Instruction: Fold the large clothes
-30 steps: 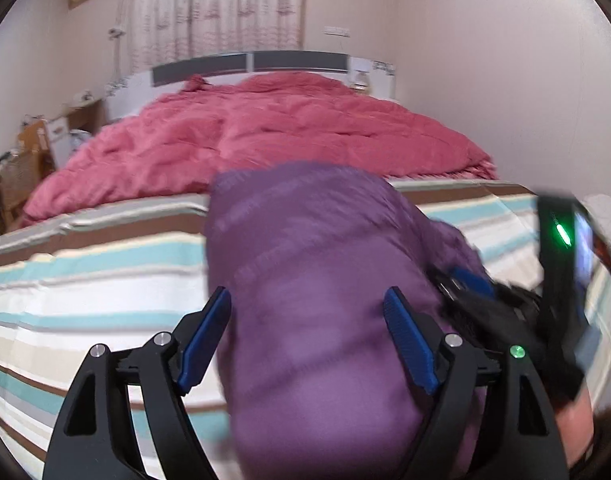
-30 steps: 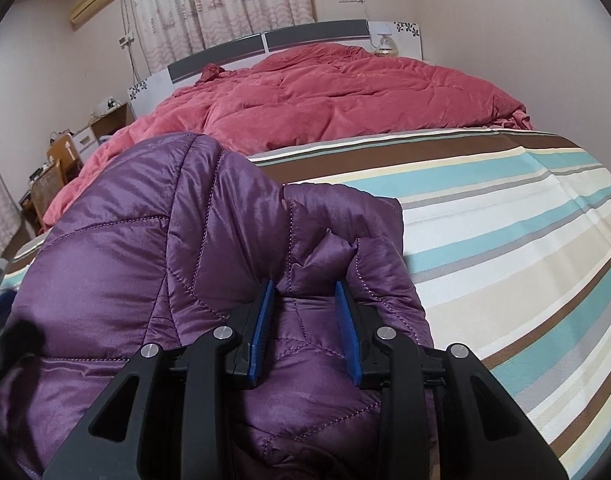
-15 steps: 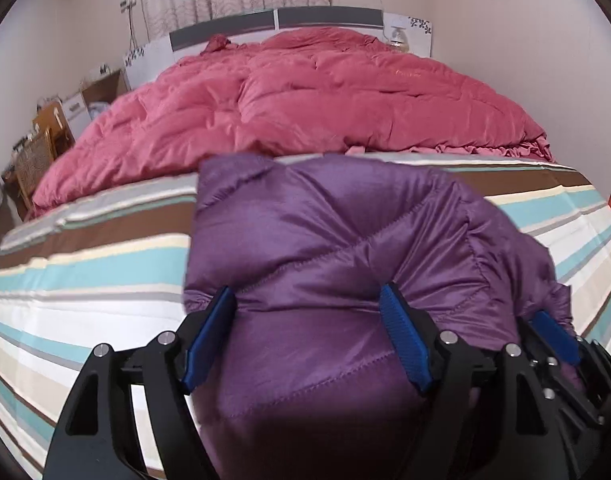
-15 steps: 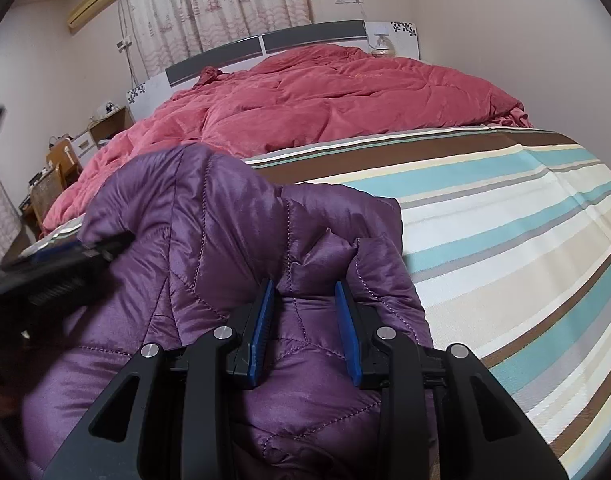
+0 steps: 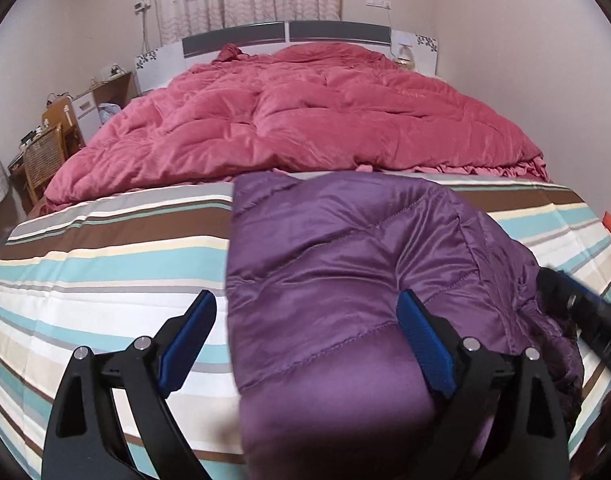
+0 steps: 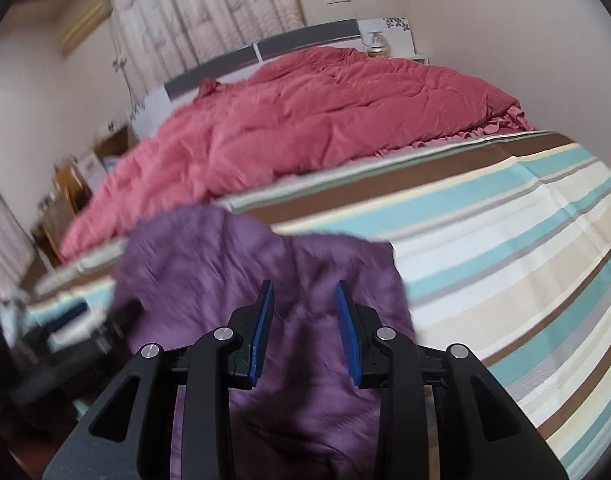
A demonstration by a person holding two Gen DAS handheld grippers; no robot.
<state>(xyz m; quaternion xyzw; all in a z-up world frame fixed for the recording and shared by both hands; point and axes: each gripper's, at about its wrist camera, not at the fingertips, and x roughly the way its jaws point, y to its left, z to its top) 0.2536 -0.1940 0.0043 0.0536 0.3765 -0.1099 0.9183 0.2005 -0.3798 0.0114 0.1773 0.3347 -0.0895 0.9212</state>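
A purple quilted jacket [image 5: 345, 260] lies folded on the striped sheet [image 5: 105, 272] near the bed's front edge. My left gripper [image 5: 305, 300] straddles its near end and its jaws are opening. The left pad stands clear over the sheet and the right pad is at the jacket's side. In the blurred right wrist view, my right gripper [image 6: 303, 286] has its narrow jaws on a ridge of the jacket [image 6: 209, 264] and appears shut on it. Its black body shows as a blur at the right edge of the left wrist view.
A rumpled red quilt [image 5: 305, 120] covers the far half of the bed up to the headboard [image 5: 285, 34]. A wicker chair [image 5: 41, 156] and low shelves stand at the left. A wall runs along the bed's right side. Striped sheet [image 6: 505, 260] lies bare right of the jacket.
My left gripper's jaws have widened and its left pad has come off the jacket. The right gripper has risen, and its view is now blurred and looks down on the jacket from higher.
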